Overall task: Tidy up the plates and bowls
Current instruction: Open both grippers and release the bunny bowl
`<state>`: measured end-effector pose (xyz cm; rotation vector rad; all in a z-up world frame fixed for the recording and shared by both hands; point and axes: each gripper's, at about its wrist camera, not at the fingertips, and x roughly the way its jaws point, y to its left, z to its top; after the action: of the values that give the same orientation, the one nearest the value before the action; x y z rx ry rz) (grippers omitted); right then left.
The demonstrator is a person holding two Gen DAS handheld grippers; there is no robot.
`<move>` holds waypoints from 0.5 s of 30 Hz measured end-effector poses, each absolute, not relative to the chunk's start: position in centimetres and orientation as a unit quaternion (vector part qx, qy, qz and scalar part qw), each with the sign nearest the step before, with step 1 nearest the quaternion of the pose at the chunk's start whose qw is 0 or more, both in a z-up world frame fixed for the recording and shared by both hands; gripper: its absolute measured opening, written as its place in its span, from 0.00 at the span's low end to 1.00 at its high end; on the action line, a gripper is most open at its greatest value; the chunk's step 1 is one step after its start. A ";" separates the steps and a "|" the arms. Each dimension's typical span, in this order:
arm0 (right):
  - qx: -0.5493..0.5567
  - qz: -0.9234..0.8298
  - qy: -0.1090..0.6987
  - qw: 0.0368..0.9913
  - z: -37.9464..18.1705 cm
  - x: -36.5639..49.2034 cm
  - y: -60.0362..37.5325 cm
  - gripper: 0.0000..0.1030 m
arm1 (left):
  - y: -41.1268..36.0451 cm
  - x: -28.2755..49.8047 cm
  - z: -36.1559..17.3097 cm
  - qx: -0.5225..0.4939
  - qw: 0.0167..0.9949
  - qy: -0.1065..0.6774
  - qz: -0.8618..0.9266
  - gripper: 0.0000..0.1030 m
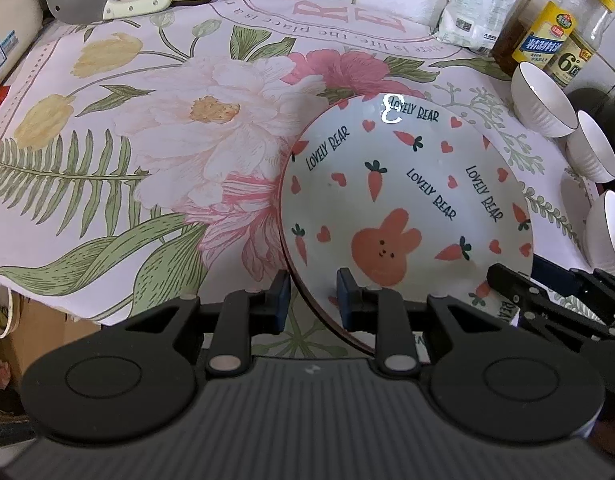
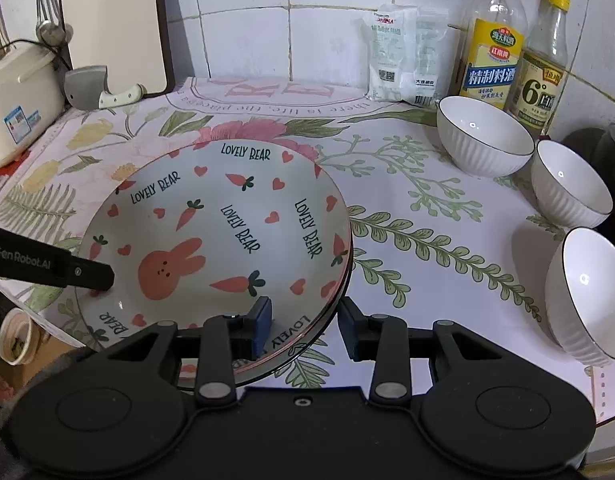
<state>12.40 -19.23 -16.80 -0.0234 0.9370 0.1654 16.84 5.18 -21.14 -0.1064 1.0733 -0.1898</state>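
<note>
A white plate (image 1: 407, 200) (image 2: 211, 232) printed with carrots, hearts and a pink rabbit lies on the flowered cloth, and a second rim shows just under its right edge. My left gripper (image 1: 313, 300) is shut on the plate's near-left rim, one pad inside and one outside. My right gripper (image 2: 303, 326) straddles the near-right rim; a small gap shows beside the outer pad, so it is open. Three white ribbed bowls (image 2: 483, 136) (image 2: 569, 184) (image 2: 587, 292) stand in a row to the right of the plate.
Two sauce bottles (image 2: 491, 52) and white bags (image 2: 403, 56) line the tiled back wall. A cleaver (image 2: 91, 88), a cutting board and a cream appliance (image 2: 19, 104) sit at the back left. The table's front edge (image 1: 59, 300) drops off on the near left.
</note>
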 end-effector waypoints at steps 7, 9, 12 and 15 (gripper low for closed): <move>-0.028 0.084 0.449 0.889 -13.8 10.7 -20.6 0.50 | 4.9 14.9 -18.5 -0.030 0.858 0.501 -0.106 0.40; -0.009 0.091 0.444 0.891 -12.8 10.2 -21.6 0.52 | 4.9 14.2 -17.5 -0.032 0.858 0.501 -0.113 0.40; 0.029 0.116 0.425 0.897 -11.0 9.1 -23.1 0.54 | 4.9 13.2 -16.0 -0.035 0.859 0.497 -0.121 0.48; 0.035 0.133 0.397 0.908 -9.4 7.5 -24.0 0.59 | 4.7 12.2 -14.7 -0.032 0.863 0.489 -0.123 0.52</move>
<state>7.46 -23.98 -9.40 0.0728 0.8186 0.2745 12.16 4.69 -14.71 -0.0676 1.0263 -0.2579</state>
